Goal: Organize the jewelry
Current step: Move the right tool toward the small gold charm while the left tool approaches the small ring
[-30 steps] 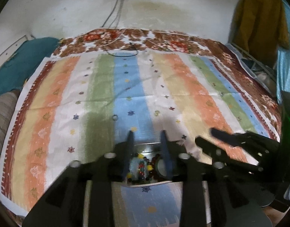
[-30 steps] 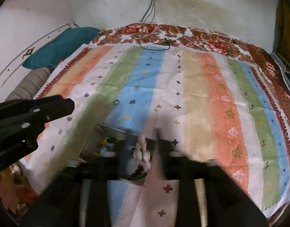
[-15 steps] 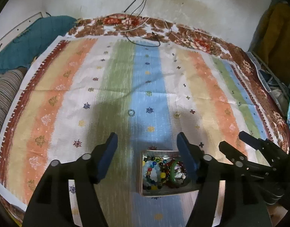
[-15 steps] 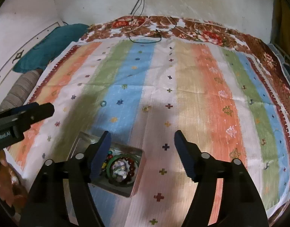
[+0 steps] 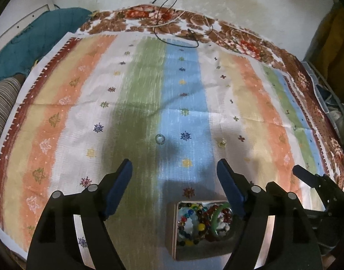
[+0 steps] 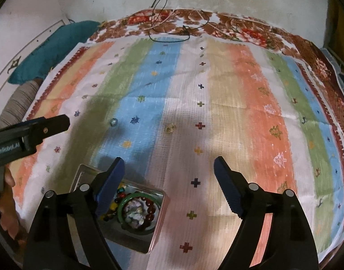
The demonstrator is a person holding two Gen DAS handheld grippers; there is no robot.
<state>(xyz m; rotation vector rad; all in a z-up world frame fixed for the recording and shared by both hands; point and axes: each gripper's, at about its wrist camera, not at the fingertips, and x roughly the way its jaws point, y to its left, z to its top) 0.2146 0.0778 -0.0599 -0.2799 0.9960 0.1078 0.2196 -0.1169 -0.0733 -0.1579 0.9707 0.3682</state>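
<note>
A small metal tin point(image 5: 172, 229) point(image 6: 159, 220) lies on the striped cloth near its front edge. It holds bead bracelets point(image 5: 192, 220) and a green bangle point(image 5: 214, 223) point(image 6: 121, 204). Two rings lie loose on the cloth farther off: a clear one point(image 5: 160, 138) point(image 6: 113, 122) and a yellowish one point(image 5: 221, 143) point(image 6: 171, 127). My left gripper point(image 5: 174, 168) is open and empty, above and left of the tin. My right gripper point(image 6: 169, 164) is open and empty, right of the tin. Each gripper shows at the side of the other's view.
The striped cloth point(image 5: 250, 103) covers a bed with a brown floral border point(image 6: 239, 29). Black cables point(image 5: 178, 36) lie at the far edge by the wall. A teal pillow point(image 5: 39, 38) and a striped bolster point(image 5: 3, 103) lie at the left.
Both grippers have opened and drawn back up from the tin; one second ago both were low over it, jaws narrow. The green bangle now lies in the tin.
</note>
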